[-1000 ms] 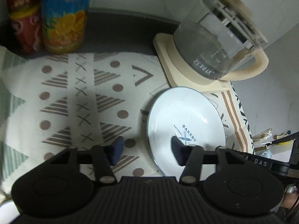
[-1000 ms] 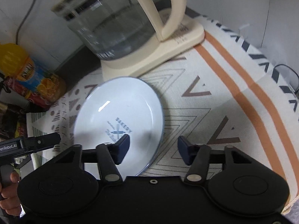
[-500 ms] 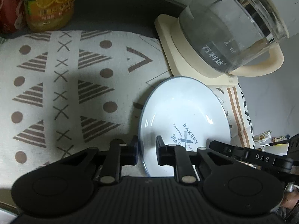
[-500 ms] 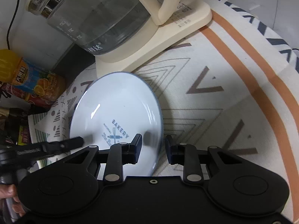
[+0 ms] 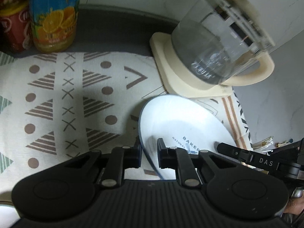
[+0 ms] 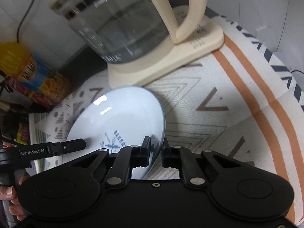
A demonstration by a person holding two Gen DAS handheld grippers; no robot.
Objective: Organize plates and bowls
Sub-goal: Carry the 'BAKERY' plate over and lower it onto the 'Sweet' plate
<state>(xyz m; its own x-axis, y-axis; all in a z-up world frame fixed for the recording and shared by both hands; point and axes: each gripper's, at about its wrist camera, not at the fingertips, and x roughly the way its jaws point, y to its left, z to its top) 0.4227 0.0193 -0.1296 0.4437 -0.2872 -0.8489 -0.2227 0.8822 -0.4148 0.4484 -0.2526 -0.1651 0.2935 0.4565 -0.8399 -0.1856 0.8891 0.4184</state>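
Observation:
A white enamel plate [image 5: 182, 121] with a thin blue rim and a "BAKERY" print is held off the patterned tablecloth [image 5: 57, 98]. My left gripper [image 5: 149, 152] is shut on the plate's left rim. My right gripper [image 6: 156, 150] is shut on its right rim; the plate [image 6: 121, 117] shows tilted in the right wrist view. Each gripper's far fingers show across the plate in the other's view.
A glass kettle [image 5: 220, 43] on a cream base [image 5: 190, 83] stands just behind the plate, also in the right wrist view [image 6: 121, 22]. An orange juice bottle [image 5: 55, 17] and a red can [image 5: 13, 28] stand at the back left. A white rim [image 5: 5, 212] shows at the bottom left.
Both grippers closed from open onto opposite rims of the plate. The plate has since risen and tilted off the cloth, toward the kettle.

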